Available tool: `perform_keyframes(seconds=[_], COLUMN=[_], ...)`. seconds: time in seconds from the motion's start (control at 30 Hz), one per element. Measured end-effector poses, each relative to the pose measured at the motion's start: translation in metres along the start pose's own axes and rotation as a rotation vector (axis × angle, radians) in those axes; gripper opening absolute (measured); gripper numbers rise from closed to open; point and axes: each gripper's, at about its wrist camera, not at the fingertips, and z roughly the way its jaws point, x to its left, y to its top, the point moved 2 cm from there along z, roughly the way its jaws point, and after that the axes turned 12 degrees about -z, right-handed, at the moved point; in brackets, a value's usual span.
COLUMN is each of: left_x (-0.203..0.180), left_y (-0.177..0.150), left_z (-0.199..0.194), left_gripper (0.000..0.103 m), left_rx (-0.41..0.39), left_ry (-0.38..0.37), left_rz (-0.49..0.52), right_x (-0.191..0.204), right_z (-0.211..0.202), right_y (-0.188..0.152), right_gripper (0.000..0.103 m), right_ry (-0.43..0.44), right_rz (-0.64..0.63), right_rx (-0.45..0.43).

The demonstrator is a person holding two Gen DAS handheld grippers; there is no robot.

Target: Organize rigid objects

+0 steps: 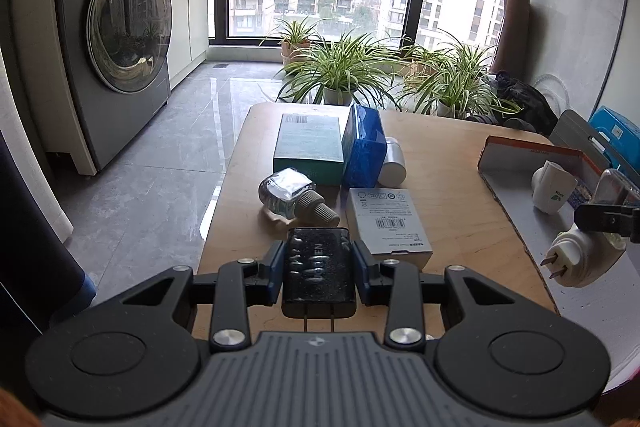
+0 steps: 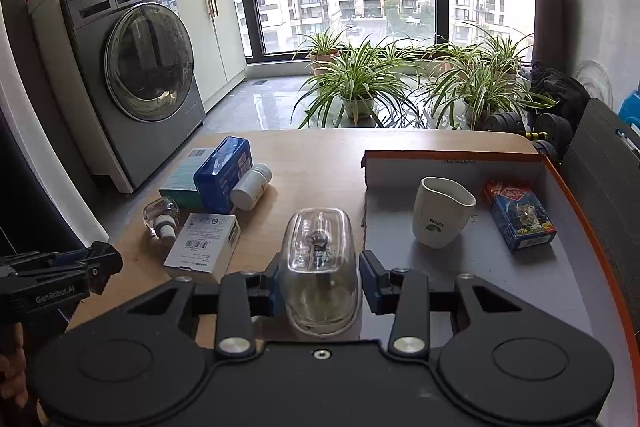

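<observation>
At a wooden bench [image 1: 448, 163] beside a washing machine [image 2: 136, 87], the left gripper [image 1: 318, 273] has its jaws closed on a black power adapter [image 1: 319, 271], prongs pointing back toward the camera, just short of a white barcode box [image 1: 386, 223]. The right gripper [image 2: 318, 283] clamps a white plug-in device with a clear domed top [image 2: 318, 263] — possibly a mosquito-repellent heater, though the glare makes that hard to confirm — at the near left edge of an orange-rimmed cardboard tray [image 2: 452, 157]. Inside the tray stand a white cup [image 2: 440, 213] and, well apart, a blue card pack [image 2: 518, 219]. On the bare wood lie a green box [image 1: 310, 149], a blue box [image 1: 364, 151], a white pill bottle [image 2: 252, 187] and a small clear refill bottle [image 1: 290, 193].
</observation>
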Motion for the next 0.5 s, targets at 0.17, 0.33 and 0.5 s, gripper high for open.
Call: perform_keyframes(seconds=[0.17,0.33,0.5], left_x=[-0.014,-0.039,-0.075], left_y=[0.000,-0.005,-0.014], left_z=[-0.020,-0.036,-0.042], left_gripper=[0.036,0.036,0.036], left_rx=[-0.023,-0.035,-0.031], left_ry=[-0.010,-0.032,-0.082], left_rz=[0.009,0.018,0.039], right_x=[-0.011,-0.029,-0.052], right_z=[-0.021,-0.041,-0.058], right_y=[-0.010,-0.020,-0.032], right_gripper=[0.048,0.048,0.048], right_ry=[-0.017,-0.045,-0.078], right_rz=[0.013,0.037,0.064], right_rx=[-0.020,-0.039,-0.047])
